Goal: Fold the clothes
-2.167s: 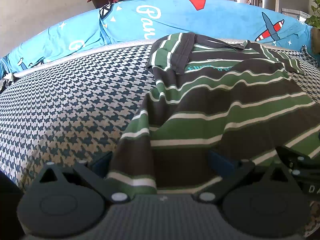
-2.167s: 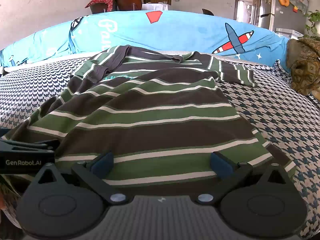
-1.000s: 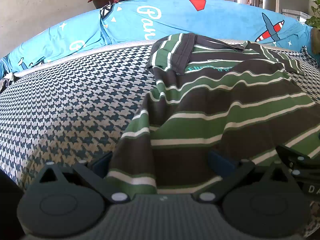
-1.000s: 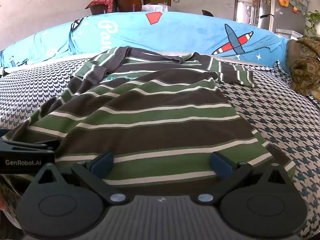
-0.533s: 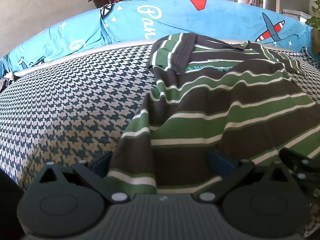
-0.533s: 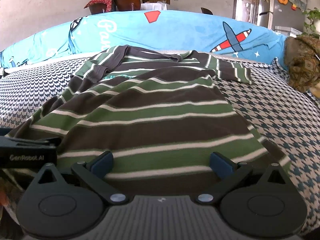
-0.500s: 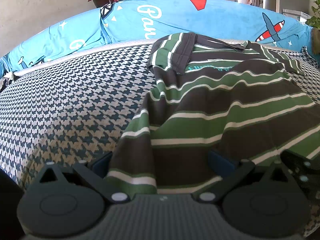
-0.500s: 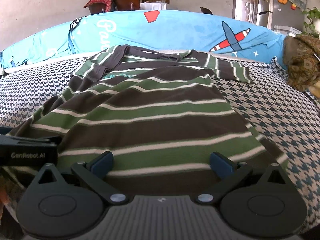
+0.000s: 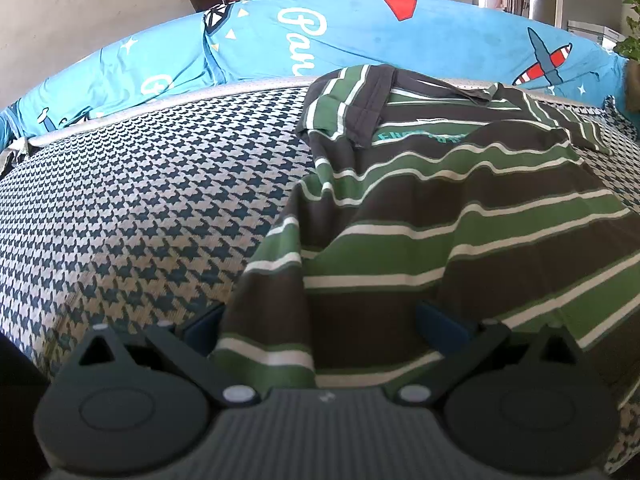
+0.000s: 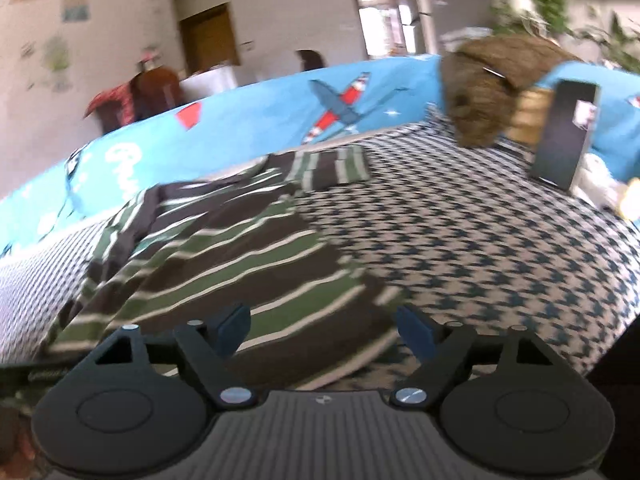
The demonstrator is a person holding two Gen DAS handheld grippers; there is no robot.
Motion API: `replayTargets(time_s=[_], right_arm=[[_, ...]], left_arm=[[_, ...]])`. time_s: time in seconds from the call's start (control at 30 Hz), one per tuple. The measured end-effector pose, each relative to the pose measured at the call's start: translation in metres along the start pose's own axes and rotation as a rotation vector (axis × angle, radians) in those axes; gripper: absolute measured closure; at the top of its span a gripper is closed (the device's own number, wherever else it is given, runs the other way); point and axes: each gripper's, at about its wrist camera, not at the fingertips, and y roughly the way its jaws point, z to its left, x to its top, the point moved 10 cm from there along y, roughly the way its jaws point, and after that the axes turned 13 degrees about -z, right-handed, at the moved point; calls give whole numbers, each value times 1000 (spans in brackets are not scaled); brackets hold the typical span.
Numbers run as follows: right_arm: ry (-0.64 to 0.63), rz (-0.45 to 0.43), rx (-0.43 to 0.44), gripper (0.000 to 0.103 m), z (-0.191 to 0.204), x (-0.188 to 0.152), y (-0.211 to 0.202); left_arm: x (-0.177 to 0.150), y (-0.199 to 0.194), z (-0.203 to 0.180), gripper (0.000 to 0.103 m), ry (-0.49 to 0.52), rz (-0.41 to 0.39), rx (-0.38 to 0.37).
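Striped shirt [image 9: 460, 216]: spread on checked bed cover [image 9: 140, 208], collar far, hem near. Soft, light, limp (bunches easily). Best hold: hem corners. Left gripper [image 9: 320, 320]: jaws apart, hem cloth between. Right gripper [image 10: 322, 330]: jaws apart, empty, over near-right hem.

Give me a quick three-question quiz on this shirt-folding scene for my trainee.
1. True or false: the left hand-held gripper is shut on the striped shirt.
2. The shirt lies on: A) a houndstooth cover; B) a bare wooden floor; C) a glass table.
3. Fill in: the aeroplane-print blanket behind the shirt is ___.

Key: 1 false, its jaws stand wide apart, with the shirt's near edge between them; 2 A; 3 blue.
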Motion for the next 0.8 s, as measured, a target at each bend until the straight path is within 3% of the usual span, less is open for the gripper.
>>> replayTargets(time_s=[0.2, 0.4, 0.47, 0.53, 0.8], right_arm=[[104, 33, -24, 43, -21, -4, 15], [100, 37, -31, 61, -19, -9, 24], [84, 35, -33, 78, -18, -10, 24], [69, 36, -37, 89, -17, -12, 25], [17, 4, -50, 94, -14, -7, 18]], left_arm=[[0, 0, 0, 0, -1, 0, 1], [0, 0, 0, 0, -3, 0, 1], [0, 0, 0, 0, -5, 0, 1], [0, 0, 0, 0, -6, 1, 0], [2, 0, 0, 0, -28, 10, -9]])
